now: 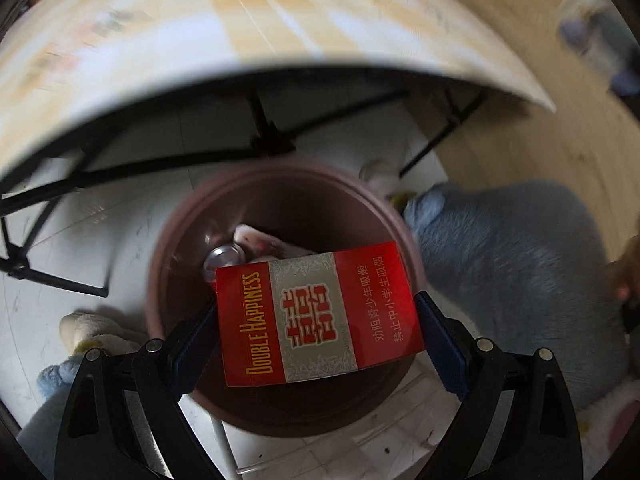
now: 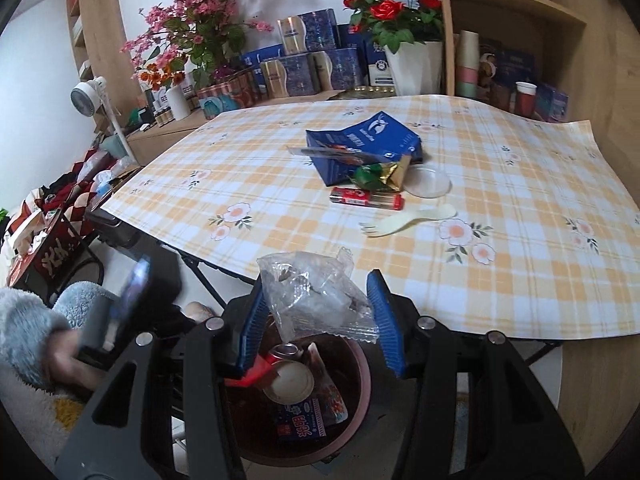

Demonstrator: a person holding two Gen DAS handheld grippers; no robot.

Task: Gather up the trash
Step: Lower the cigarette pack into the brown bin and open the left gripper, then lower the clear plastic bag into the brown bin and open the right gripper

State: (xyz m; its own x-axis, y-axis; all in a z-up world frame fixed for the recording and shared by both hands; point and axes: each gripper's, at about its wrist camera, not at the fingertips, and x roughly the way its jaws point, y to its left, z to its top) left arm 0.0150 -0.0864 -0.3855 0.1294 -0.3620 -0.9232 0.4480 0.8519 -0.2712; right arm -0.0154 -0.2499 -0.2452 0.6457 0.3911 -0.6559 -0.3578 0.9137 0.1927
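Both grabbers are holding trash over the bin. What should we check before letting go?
1. Left gripper clamps the red cigarette pack: ok.
2. Pack sits above the open bin: ok.
3. Right gripper holds the clear plastic wrapper: ok.
4. Wrapper is over the bin's mouth: ok, roughly, near the table-side rim.
5. Bin has room, with a can and cup inside: ok.
6. More trash left on the table, like the plastic fork: not ok.
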